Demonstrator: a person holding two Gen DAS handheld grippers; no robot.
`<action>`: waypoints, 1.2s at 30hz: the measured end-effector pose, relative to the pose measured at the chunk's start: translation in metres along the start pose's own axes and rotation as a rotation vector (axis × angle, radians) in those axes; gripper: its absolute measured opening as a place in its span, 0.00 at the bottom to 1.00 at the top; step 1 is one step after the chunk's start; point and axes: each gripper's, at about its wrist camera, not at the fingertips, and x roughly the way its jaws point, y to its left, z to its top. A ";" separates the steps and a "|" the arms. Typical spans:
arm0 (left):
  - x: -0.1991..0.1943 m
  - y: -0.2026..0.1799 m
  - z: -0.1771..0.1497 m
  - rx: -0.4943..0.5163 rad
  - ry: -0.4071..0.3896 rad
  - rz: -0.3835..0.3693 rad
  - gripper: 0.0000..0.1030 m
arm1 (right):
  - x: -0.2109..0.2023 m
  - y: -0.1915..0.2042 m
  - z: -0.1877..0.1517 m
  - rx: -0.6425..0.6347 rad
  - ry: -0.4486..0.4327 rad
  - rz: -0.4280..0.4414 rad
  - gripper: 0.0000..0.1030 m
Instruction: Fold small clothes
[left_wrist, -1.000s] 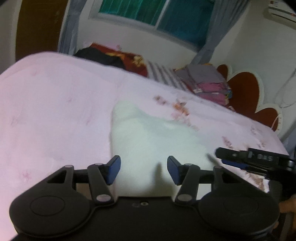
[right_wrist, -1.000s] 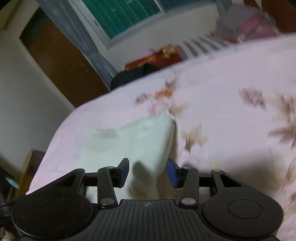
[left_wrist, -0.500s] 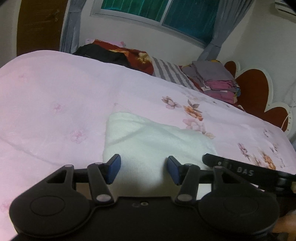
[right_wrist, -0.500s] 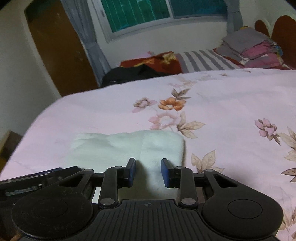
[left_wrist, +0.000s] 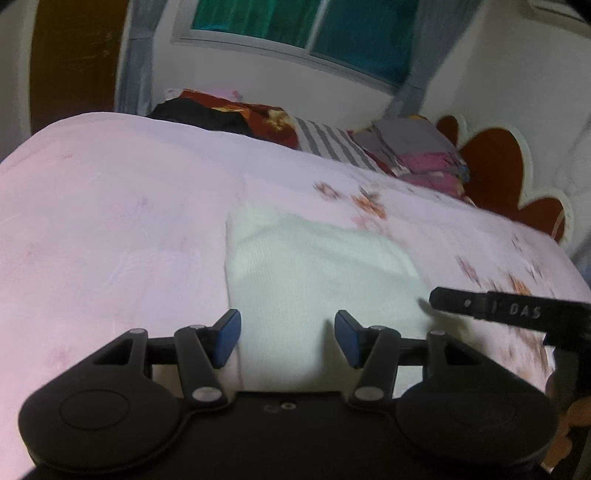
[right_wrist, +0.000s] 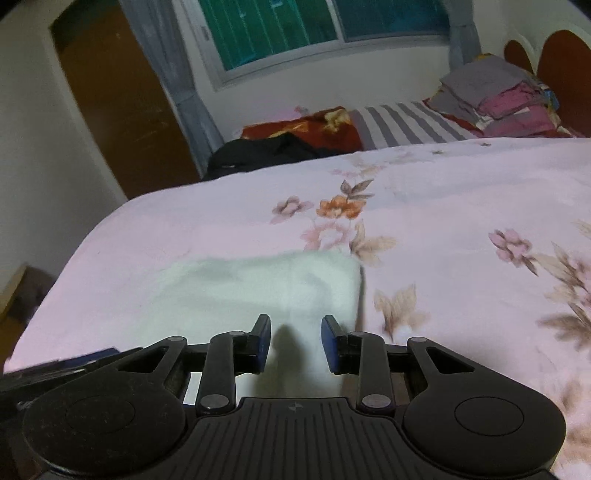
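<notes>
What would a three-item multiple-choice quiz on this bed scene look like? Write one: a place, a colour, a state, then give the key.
1. Where does the white cloth lie?
A. on the pink floral bedspread
B. on the striped pillow
C. on the floor

2. What colour are the fingertip pads of the left gripper?
A. red
B. blue
C. white

3. How does the right gripper stand?
A. shut on the cloth
B. shut on nothing
C. open, over the cloth's near edge

Key:
1 A: pink floral fabric surrounds the cloth.
2 B: both pads show blue against the black arms.
3 C: a clear gap separates its pads, with the cloth visible between them and nothing pinched.
</notes>
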 end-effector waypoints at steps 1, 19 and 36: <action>-0.005 -0.003 -0.006 0.009 0.005 -0.003 0.53 | -0.009 0.002 -0.006 -0.006 0.000 0.003 0.30; -0.032 -0.019 -0.062 -0.023 0.138 0.068 0.69 | -0.053 0.001 -0.105 -0.081 0.106 -0.134 0.30; -0.118 -0.070 -0.078 -0.009 0.132 0.280 1.00 | -0.106 -0.006 -0.097 -0.066 0.019 -0.069 0.40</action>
